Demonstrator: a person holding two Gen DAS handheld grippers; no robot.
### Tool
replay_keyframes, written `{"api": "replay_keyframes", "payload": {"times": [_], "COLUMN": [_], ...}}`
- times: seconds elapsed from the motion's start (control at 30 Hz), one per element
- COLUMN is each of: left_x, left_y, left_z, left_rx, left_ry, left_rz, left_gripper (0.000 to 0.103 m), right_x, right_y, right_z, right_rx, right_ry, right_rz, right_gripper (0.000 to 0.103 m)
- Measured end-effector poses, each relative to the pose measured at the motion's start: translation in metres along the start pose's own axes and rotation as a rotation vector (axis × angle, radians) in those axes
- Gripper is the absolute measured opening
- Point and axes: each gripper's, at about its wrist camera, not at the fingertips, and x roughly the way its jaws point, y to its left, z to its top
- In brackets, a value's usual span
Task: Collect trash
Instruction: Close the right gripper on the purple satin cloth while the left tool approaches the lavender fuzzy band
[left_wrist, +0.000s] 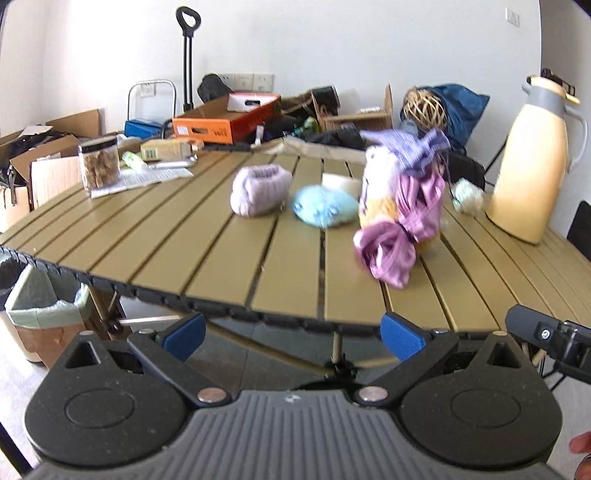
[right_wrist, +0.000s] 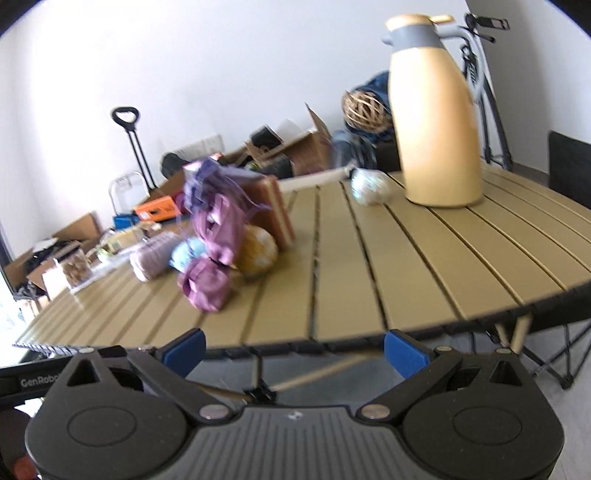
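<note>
On the olive slatted table (left_wrist: 207, 243) lie a crumpled purple wrapper (left_wrist: 388, 254) (right_wrist: 208, 282), a lilac bundle (left_wrist: 260, 190) (right_wrist: 153, 260), a light blue wad (left_wrist: 323, 210) (right_wrist: 186, 254), a yellow ball (right_wrist: 256, 249) and a pale crumpled wad (left_wrist: 467, 194) (right_wrist: 369, 186) beside the jug. A tall box with purple cloth over it (left_wrist: 402, 177) (right_wrist: 240, 199) stands in the middle. My left gripper (left_wrist: 293, 336) is open, below the table's near edge. My right gripper (right_wrist: 295, 349) is open too, at the near edge and holding nothing.
A cream thermos jug (left_wrist: 532, 162) (right_wrist: 436, 114) stands at the table's right. A clear jar (left_wrist: 99, 166) and papers sit at the left. A bin with a green liner (left_wrist: 40, 317) stands under the left edge. Cardboard boxes (left_wrist: 221, 122) and clutter fill the floor behind.
</note>
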Motion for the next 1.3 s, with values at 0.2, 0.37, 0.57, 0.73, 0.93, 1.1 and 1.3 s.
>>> {"api": "replay_keyframes", "payload": {"times": [0.2, 0.37, 0.57, 0.73, 0.93, 1.1, 1.3], "left_x": [0.004, 0.015, 0.033, 0.047, 0.061, 0.067, 0.073], "left_y": [0.014, 0.023, 0.032, 0.036, 0.046, 0.055, 0.061], "left_z": [0.02, 0.036, 0.052, 0.057, 0.057, 0.057, 0.056], "left_rx": [-0.015, -0.007, -0.004, 0.009, -0.007, -0.037, -0.049], "left_ry": [-0.06, -0.091, -0.102, -0.127, -0.103, -0.088, -0.067], "left_rz": [0.017, 0.041, 0.052, 0.051, 0.059, 0.066, 0.071], "left_gripper": [0.103, 0.103, 0.103, 0.103, 0.103, 0.103, 0.103], "right_x": [0.015, 0.033, 0.06, 0.084, 0.106, 0.122, 0.134], "right_y": [0.027, 0.044, 0.054, 0.063, 0.069, 0.075, 0.08], "right_z": [0.015, 0.025, 0.035, 0.042, 0.042, 0.043, 0.044], "right_rx": [-0.05, -0.11, -0.128, -0.114, -0.091, -0.083, -0.109], "right_ry": [-0.063, -0.113, -0.129, -0.153, -0.169, -0.135, -0.112], "right_rz": [0.03, 0.005, -0.014, 0.004, 0.022, -0.003, -0.042], "right_gripper": [0.103, 0.103, 0.103, 0.103, 0.103, 0.103, 0.101]}}
